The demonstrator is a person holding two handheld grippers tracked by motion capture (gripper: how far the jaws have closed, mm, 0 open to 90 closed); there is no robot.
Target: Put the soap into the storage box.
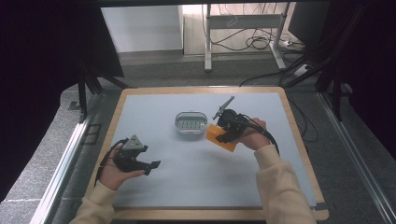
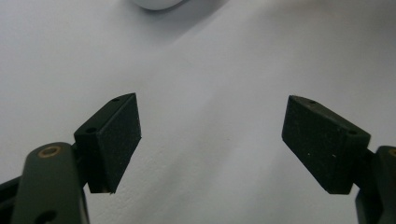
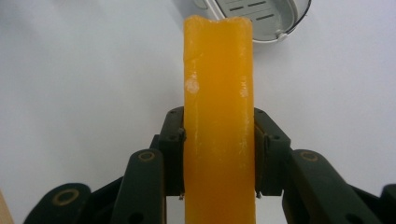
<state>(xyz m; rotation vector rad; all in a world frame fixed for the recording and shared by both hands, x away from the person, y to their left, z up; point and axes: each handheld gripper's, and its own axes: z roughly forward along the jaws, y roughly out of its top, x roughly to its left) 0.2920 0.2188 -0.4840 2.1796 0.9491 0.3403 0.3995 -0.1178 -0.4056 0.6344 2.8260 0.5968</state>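
Observation:
An orange soap bar (image 1: 220, 136) is clamped edge-on in my right gripper (image 1: 225, 134), just right of a white oval soap dish (image 1: 190, 123) with a slotted grey insert. In the right gripper view the orange bar (image 3: 218, 116) stands tall between both jaws, its top near the dish (image 3: 261, 16) beyond. My left gripper (image 1: 152, 165) rests low at the table's front left, open. In the left gripper view its black pads (image 2: 114, 140) stand wide apart over bare table, and the dish's rim (image 2: 156, 3) shows at the top edge.
The grey table mat (image 1: 187, 172) has a wooden border (image 1: 205, 213). Behind the table stand a desk frame with cables (image 1: 247, 32) and dark curtains on both sides. A metal rail (image 1: 65, 163) runs along the floor at the left.

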